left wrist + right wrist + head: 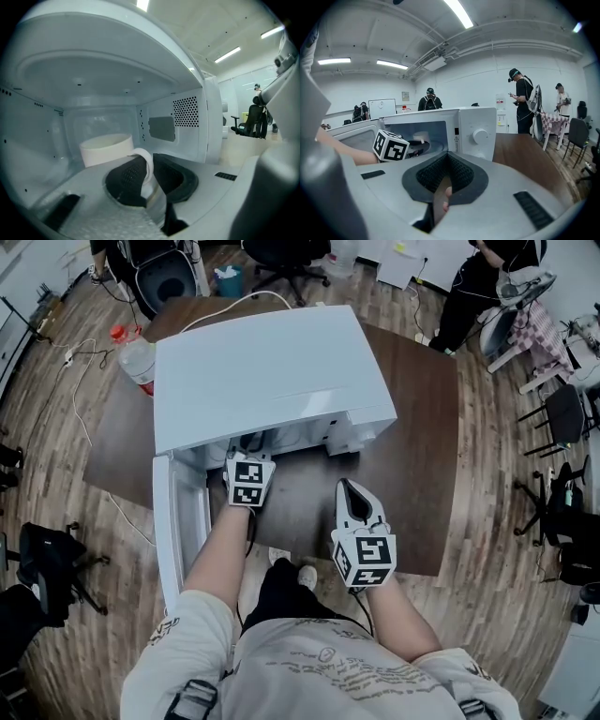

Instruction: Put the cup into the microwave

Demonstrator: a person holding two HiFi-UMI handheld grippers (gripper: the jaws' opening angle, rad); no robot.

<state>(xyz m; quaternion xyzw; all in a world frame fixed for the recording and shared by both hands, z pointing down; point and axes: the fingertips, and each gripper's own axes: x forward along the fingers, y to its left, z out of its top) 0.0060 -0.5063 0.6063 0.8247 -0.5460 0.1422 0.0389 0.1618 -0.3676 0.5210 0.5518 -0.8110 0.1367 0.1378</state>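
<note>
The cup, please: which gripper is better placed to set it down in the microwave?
Left. The left gripper is shut on the handle of the cup and reaches inside the microwave. The right gripper is shut on nothing and sits outside, in front of the microwave.

The head view looks steeply down on the microwave (pixel 272 371) from above. The left gripper view sits at its mouth — cavity close ahead of the left gripper (pixel 149 163). The right gripper view, further back, shares that open front.
</note>
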